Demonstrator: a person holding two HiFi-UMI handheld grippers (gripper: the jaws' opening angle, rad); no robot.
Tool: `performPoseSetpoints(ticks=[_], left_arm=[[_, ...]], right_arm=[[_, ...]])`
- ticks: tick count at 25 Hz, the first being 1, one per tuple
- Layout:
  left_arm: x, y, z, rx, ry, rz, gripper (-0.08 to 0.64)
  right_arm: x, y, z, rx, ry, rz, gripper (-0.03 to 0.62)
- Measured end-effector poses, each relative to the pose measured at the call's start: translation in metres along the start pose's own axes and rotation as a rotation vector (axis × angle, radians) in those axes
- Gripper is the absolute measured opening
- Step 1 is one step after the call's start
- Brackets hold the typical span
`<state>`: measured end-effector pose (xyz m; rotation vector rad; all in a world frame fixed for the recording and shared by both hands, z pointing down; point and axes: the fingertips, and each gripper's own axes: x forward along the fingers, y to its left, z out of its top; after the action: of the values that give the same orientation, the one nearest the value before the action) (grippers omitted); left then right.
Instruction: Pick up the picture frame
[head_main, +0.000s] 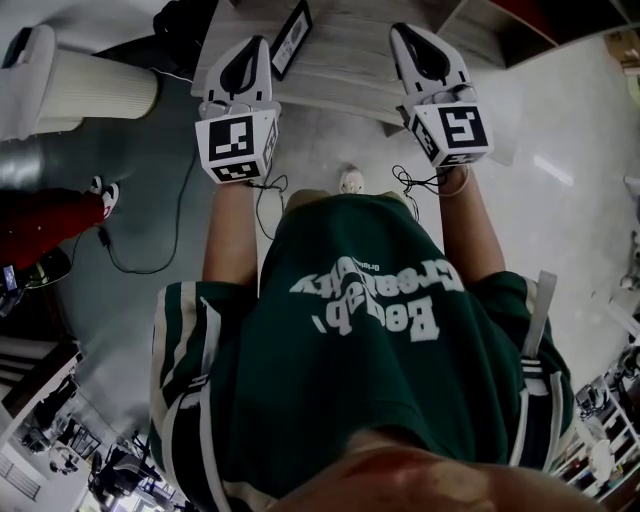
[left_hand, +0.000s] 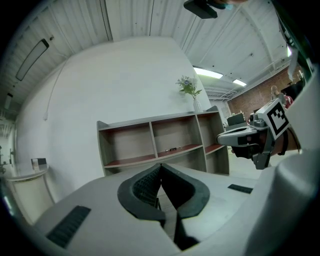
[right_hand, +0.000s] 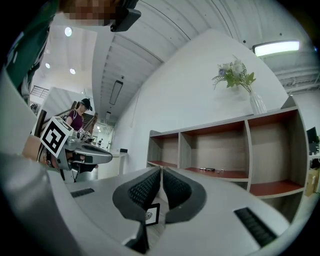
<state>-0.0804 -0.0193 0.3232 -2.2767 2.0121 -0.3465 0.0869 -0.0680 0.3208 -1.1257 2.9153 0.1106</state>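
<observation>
Fingers (left_hand: 142, 186) together and empty, left gripper (head_main: 261, 44) and right gripper (head_main: 401, 31) point level, picture frame (head_main: 293, 38) beside the left.

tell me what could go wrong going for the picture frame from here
1. Both sets of jaws are together. Unless one opens first, the left gripper or the right gripper would likely shove the picture frame across the table rather than grip it.
2. In the head view the frame sits close beside the left gripper's tip, so a small sideways move could knock it.
</observation>
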Motion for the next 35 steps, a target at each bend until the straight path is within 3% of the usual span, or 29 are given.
performPoseSetpoints(ticks=[21,28,32,35], left_arm=[[0.008,-0.001,-0.002,0.012,0.019,-0.036,0.017],[0.046,0.014,-0.018,-0.003,0.052,-0.075,0.017],[0.057,0.021,-0.009,-0.017,0.047,-0.105,0.017],[0.069,0.042,-0.016,-0.008,0.014,-0.13,0.017]], right_arm=[[0.007,-0.002,0.008,-0.025,0.002,0.001,0.04],[0.038,-0.013,-0.005,-0.029,0.073,-0.013,0.04],[0.052,-0.011,0.018,-0.049,-0.011,-0.004,0.04],[0.078,-0.002,0.012,-0.054,-0.02,-0.018,0.04]])
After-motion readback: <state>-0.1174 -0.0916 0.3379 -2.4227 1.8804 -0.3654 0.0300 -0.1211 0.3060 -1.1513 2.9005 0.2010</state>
